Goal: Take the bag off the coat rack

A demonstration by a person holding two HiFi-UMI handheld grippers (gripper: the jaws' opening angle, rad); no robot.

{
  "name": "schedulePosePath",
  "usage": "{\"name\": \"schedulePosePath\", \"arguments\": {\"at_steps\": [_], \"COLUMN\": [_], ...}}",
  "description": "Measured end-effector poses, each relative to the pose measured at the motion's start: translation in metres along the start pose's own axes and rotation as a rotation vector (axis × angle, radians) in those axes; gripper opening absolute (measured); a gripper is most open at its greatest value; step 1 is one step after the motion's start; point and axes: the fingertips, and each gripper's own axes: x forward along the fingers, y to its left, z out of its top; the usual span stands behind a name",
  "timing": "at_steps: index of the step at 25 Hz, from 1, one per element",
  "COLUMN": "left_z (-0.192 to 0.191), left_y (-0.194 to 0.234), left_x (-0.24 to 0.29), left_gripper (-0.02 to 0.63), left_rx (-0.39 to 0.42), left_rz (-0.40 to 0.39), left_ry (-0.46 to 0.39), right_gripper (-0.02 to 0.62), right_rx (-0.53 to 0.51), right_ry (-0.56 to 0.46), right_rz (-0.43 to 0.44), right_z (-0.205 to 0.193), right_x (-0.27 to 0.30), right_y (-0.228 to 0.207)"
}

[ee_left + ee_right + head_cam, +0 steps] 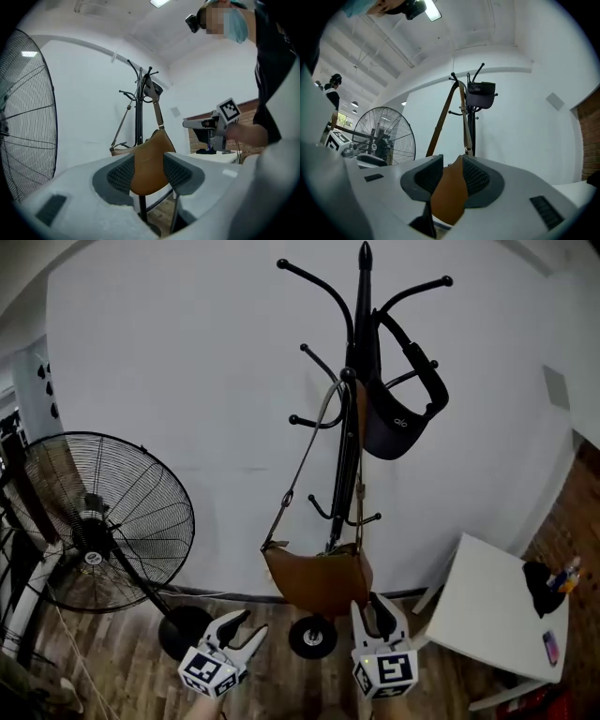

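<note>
One pedestal fan. My left gripper gapes empty. One brown shoulder bag hangs by its strap on one coat rack, and one black bag higher. My right gripper pinches brown bag's lower corner. I'd raise bag to slacken strap, then unhook.

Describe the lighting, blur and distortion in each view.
Head view: dim, corners darkened, rack sharp. Left gripper view: fisheye bends the fan, black rim around the picture. Right gripper view: ceiling lamp glares, bag close to the lens and slightly soft.
</note>
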Motion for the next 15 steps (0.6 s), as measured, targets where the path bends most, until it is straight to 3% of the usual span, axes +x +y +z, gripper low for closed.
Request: {"name": "schedulePosePath", "arguments": {"at_steps": [7, 15], "left_z": [0.015, 0.052], "left_y": [0.032, 0.068], "left_x": [0.039, 0.087], "left_gripper": [0.175, 0.176], "left_rx": [0.050, 0.155], "left_rz": [-0.009, 0.027], "left_ry": [-0.038, -0.073], "right_gripper": [0.110, 0.112], "right_rx": [-0.021, -0.068], "right_ry": [-0.014, -0.116], "right_rz": [-0.057, -0.055], "right_z": [0.014, 0.055], "right_x": [0.028, 0.072], "right_y": [-0.006, -0.027]}}
